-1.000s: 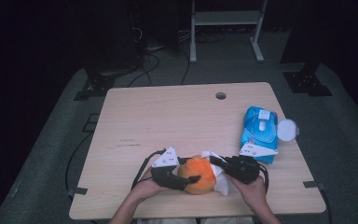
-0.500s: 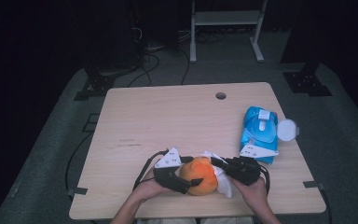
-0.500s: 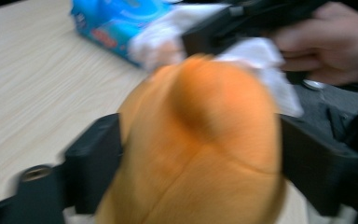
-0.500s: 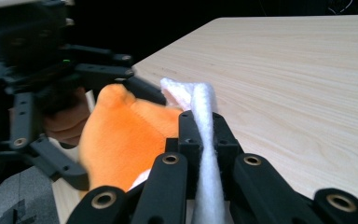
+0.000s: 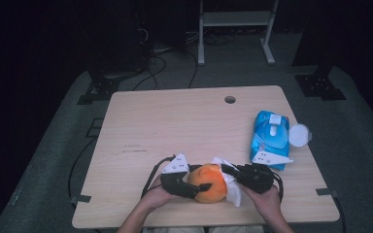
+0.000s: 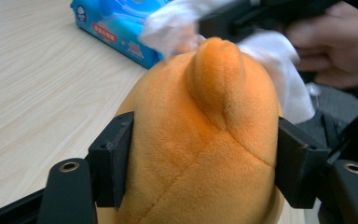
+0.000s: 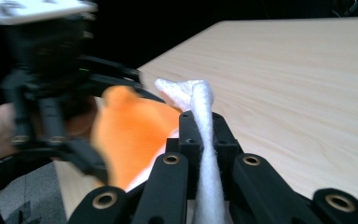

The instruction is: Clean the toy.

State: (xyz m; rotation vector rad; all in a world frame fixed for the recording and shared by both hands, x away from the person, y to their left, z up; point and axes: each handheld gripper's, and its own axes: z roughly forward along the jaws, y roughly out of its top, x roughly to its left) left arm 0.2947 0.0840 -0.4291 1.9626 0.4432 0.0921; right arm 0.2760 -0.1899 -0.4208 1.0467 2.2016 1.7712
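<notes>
An orange plush toy (image 5: 208, 182) lies near the table's front edge, squeezed between the jaws of my left gripper (image 5: 194, 188). In the left gripper view the plush toy (image 6: 200, 140) bulges between both black jaws of the left gripper (image 6: 200, 163), a rounded nub pointing away. My right gripper (image 5: 228, 171) is shut on a white wet wipe (image 5: 232, 190) and holds it against the toy's right side. The right gripper (image 7: 201, 122) pinches the wipe (image 7: 204, 140) as a twisted strip, with the plush toy (image 7: 130, 135) just beyond.
A blue wet-wipe pack (image 5: 270, 137) with its white lid (image 5: 300, 135) flipped open lies at the table's right. A small round hole (image 5: 230, 99) sits near the far edge. Cables and a metal stand are on the floor beyond.
Both grippers stay at the toy. The wipe has shifted slightly against its right side.
</notes>
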